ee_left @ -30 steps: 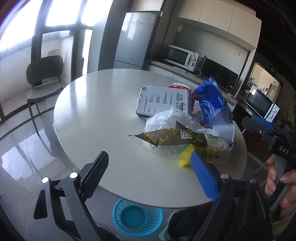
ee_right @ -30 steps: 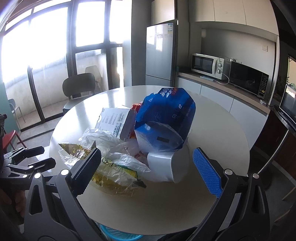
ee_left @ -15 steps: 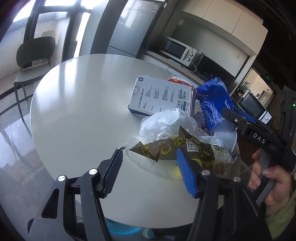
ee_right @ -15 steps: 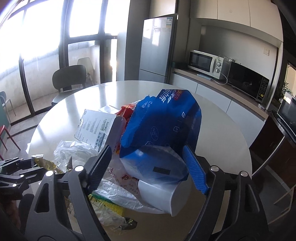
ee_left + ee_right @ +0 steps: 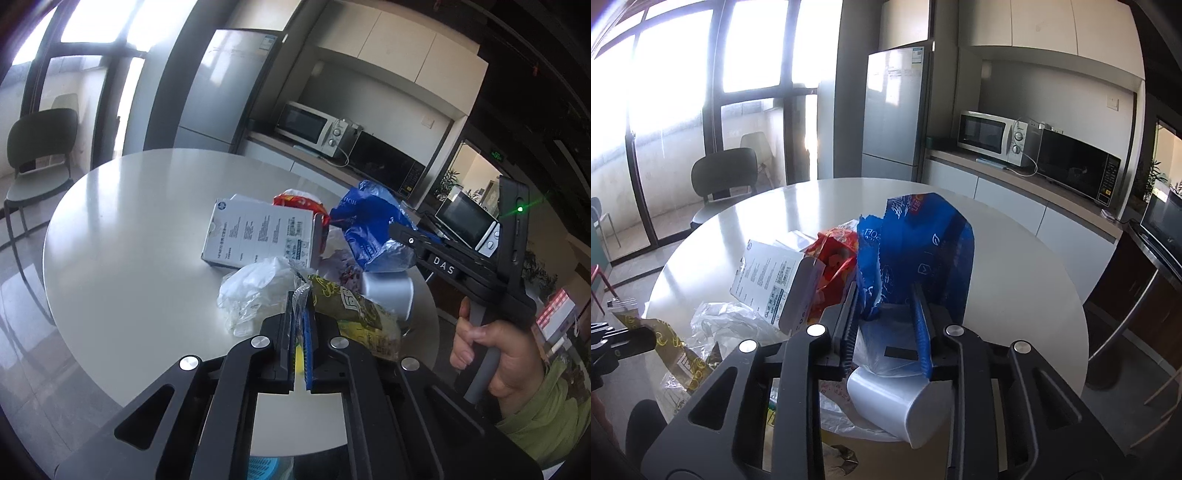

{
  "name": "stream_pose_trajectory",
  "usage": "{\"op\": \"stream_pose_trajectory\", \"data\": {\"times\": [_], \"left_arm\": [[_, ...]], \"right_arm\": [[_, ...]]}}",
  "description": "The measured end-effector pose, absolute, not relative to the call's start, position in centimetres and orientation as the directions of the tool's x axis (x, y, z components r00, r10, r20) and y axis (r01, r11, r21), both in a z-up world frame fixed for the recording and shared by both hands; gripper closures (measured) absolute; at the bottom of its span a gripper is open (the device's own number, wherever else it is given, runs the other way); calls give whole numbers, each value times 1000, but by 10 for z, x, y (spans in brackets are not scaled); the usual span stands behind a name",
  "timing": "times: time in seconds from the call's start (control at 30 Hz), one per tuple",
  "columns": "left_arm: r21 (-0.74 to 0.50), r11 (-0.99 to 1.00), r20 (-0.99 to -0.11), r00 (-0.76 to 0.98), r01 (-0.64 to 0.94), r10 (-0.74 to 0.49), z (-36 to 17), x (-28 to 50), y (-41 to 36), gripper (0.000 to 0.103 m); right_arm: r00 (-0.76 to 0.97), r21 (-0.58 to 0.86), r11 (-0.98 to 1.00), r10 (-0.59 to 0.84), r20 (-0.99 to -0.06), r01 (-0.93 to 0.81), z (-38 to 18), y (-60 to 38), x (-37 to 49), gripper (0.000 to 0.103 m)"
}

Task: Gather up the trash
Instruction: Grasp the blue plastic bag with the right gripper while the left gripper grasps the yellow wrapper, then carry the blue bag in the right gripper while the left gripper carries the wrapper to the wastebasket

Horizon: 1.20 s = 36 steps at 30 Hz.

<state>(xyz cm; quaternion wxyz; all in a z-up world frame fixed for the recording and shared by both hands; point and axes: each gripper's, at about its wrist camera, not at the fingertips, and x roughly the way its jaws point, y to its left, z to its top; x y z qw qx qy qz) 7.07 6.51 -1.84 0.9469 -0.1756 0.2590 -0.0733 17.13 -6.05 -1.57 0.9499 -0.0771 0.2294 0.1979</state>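
Two pieces of trash are gripped, but nothing is seen to be binned yet. The left gripper (image 5: 300, 317) is pressed together on the edge of the olive snack wrapper (image 5: 351, 306), at the near edge of the round table (image 5: 129, 221). The right gripper (image 5: 886, 317) is narrowed around the blue plastic bag (image 5: 916, 247), apparently pinching it above the white cup (image 5: 894, 402). On the table are left the white printed box (image 5: 258, 232), the red packet (image 5: 834, 258) and the crumpled clear plastic (image 5: 255, 288). A blue basket (image 5: 264, 467) is glimpsed below the table edge. The task is judged barely begun.
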Motion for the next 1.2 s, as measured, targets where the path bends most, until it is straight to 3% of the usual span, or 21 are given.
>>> {"op": "stream_pose_trajectory", "data": {"times": [0.03, 0.07, 0.73, 1.07, 1.2], "left_arm": [[-367, 929, -443, 869, 48, -220, -11, 65, 63, 101], [-365, 929, -423, 879, 58, -221, -4, 61, 60, 101], [-284, 959, -334, 936, 17, -115, 53, 10, 48, 101], [-229, 973, -362, 929, -5, -81, 50, -20, 45, 101], [-269, 963, -387, 918, -17, -91, 44, -40, 51, 101]], "right_arm": [[821, -55, 912, 338, -460, -407, -12, -64, 170, 101], [827, -50, 915, 338, -449, -401, -9, -68, 166, 102], [831, 67, 893, 439, -341, -444, 49, -126, 102, 103], [755, 170, 854, 515, -405, -491, 32, -155, 62, 103], [749, 155, 850, 519, -411, -504, 26, -168, 34, 103]]}}
